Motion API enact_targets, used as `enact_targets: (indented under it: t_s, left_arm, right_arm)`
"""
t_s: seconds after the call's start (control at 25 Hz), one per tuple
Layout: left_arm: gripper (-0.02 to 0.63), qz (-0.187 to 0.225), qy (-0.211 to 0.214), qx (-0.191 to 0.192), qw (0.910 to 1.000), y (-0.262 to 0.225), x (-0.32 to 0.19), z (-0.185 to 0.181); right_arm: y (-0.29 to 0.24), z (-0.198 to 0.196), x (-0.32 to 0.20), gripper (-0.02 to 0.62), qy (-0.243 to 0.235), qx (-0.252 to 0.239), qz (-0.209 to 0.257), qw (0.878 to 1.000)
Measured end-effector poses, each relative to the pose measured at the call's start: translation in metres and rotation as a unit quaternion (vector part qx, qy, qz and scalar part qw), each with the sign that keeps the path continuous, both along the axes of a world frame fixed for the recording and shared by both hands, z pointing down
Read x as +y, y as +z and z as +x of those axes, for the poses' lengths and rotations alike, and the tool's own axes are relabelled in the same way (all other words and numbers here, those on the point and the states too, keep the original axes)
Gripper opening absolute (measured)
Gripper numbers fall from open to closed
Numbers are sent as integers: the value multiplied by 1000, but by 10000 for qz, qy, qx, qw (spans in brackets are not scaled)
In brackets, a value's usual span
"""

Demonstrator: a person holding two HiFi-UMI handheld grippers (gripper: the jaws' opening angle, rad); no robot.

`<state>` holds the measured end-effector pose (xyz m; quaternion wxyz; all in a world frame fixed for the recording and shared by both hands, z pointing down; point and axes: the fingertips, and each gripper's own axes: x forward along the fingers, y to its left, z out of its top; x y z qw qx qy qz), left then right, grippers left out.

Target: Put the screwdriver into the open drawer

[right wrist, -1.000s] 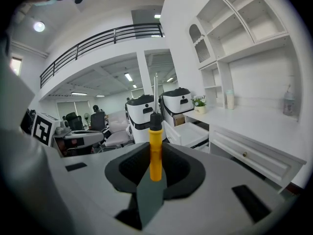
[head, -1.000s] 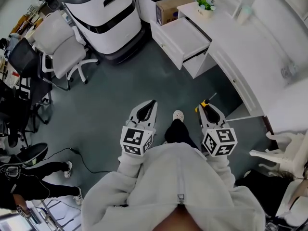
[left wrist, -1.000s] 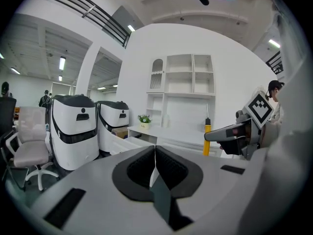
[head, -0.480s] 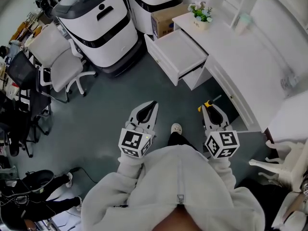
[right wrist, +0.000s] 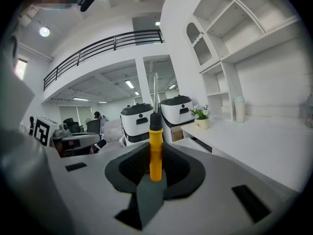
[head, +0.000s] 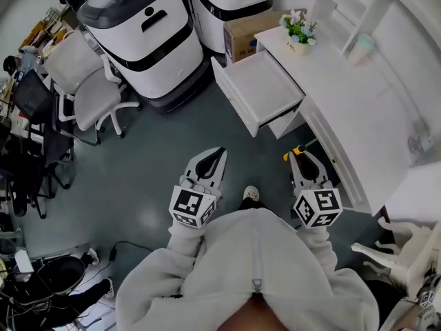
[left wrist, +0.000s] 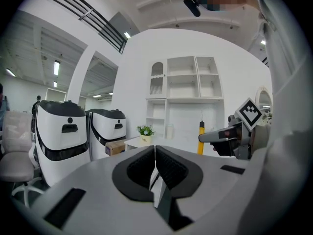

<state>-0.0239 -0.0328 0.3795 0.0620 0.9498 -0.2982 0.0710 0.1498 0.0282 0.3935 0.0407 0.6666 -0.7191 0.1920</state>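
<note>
While the drawer (head: 265, 88) stood open with a bare white bottom, the right gripper (right wrist: 155, 166) clamped the screwdriver (right wrist: 155, 146) upright; left gripper (left wrist: 155, 160) jaws together, empty. Head view showed only some yellow handle.

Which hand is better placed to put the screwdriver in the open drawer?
Right. The right tool grips the screwdriver, and the open drawer lies ahead of it. The left tool is shut and empty.

Left gripper (head: 220, 150) fingers shut, empty; right gripper (head: 297, 155) fingers clamp the screwdriver (right wrist: 155, 148).
</note>
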Motion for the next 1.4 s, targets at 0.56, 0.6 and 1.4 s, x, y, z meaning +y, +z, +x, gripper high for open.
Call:
enact_targets:
  t_s: [0.56, 0.6, 1.4]
  left_arm:
    - [19, -142, -493, -79, 9987, 21, -56, 35]
    - [20, -179, -531, -98, 9984, 22, -56, 36]
    - [19, -462, -748, -260, 9958, 40, -93, 40]
  right_arm:
    - [25, 37, -67, 87, -487, -114, -187, 9986]
    - [26, 37, -70, 87, -541, -129, -215, 9982]
    - [51, 33, -113, 87, -962, -326, -568, 9932]
